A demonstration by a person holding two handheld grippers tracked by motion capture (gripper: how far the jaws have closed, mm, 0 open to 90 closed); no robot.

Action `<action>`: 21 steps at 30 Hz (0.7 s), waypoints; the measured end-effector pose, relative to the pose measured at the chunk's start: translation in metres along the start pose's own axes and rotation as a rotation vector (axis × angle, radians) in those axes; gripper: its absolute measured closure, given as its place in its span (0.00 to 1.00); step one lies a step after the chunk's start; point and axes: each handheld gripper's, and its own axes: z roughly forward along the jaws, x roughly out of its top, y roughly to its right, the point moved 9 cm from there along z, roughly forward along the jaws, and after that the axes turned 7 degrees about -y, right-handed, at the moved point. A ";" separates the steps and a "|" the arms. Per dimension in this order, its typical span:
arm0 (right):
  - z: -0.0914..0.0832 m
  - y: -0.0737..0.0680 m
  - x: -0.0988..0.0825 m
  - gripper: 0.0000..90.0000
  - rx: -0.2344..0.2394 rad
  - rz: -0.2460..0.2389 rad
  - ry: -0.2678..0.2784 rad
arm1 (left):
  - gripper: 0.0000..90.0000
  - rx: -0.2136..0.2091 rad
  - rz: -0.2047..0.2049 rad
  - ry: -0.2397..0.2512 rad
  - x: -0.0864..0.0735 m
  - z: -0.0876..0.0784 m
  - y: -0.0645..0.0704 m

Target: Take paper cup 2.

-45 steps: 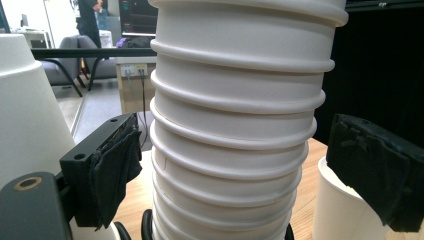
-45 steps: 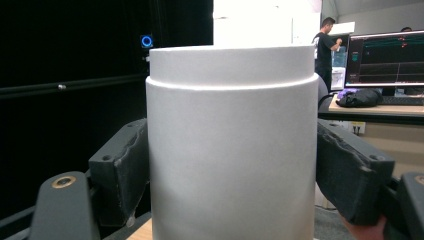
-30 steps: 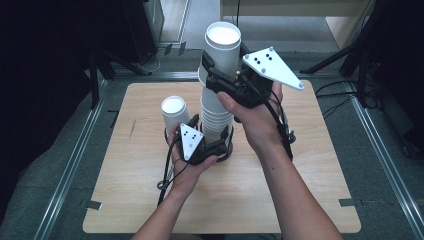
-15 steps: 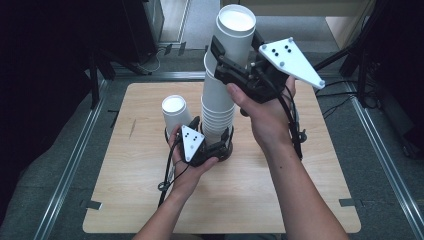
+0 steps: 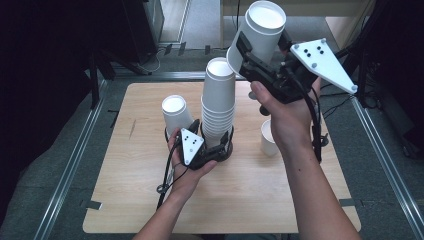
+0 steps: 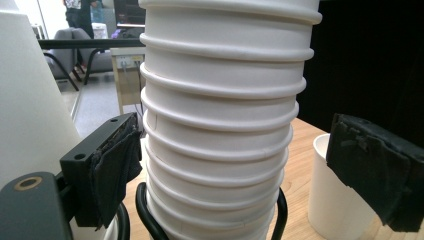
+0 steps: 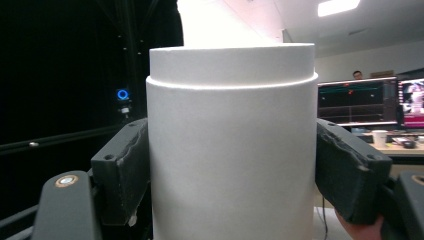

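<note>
A tall stack of white paper cups (image 5: 218, 102) (image 6: 220, 100) stands at the table's middle, its foot inside a black ring (image 5: 223, 152). My left gripper (image 5: 212, 147) (image 6: 245, 175) is open around the stack's base. Its left pad (image 6: 117, 167) is against the cups and its right pad (image 6: 377, 175) stands apart from them. My right gripper (image 5: 262, 44) (image 7: 232, 172) is shut on a single white cup (image 5: 256, 31) (image 7: 232, 125). It holds that cup tilted in the air, above and to the right of the stack's top.
One white cup (image 5: 175, 112) (image 6: 30, 100) stands just left of the stack. Another cup (image 5: 269, 139) (image 6: 332, 200) stands to its right, under my right forearm. The wooden table (image 5: 130, 200) sits in a metal frame (image 5: 75, 165), with dark surroundings and cables at the right.
My right gripper has lifted the top cup off the stack, moving up and to the right and tilting it. The left gripper has stayed at the stack's base.
</note>
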 end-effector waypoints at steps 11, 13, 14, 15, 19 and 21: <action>-0.015 0.030 -0.007 0.25 -0.060 -0.011 0.000 | 0.09 -0.014 0.021 -0.005 -0.001 -0.005 0.005; -0.017 0.034 -0.010 0.25 -0.066 -0.010 -0.003 | 0.09 -0.017 0.020 -0.004 -0.002 -0.006 0.007; -0.018 0.036 -0.012 0.25 -0.071 -0.016 -0.006 | 0.09 -0.018 0.022 -0.004 -0.003 -0.006 0.008; -0.020 0.037 -0.014 0.25 -0.074 -0.018 -0.006 | 0.09 -0.020 0.026 -0.002 -0.003 -0.007 0.009; -0.025 0.043 -0.023 0.25 -0.084 -0.029 -0.017 | 0.09 -0.030 0.025 0.008 -0.004 -0.010 0.011; -0.028 0.044 -0.028 0.25 -0.087 -0.031 -0.022 | 0.09 -0.035 0.023 0.006 -0.005 -0.011 0.012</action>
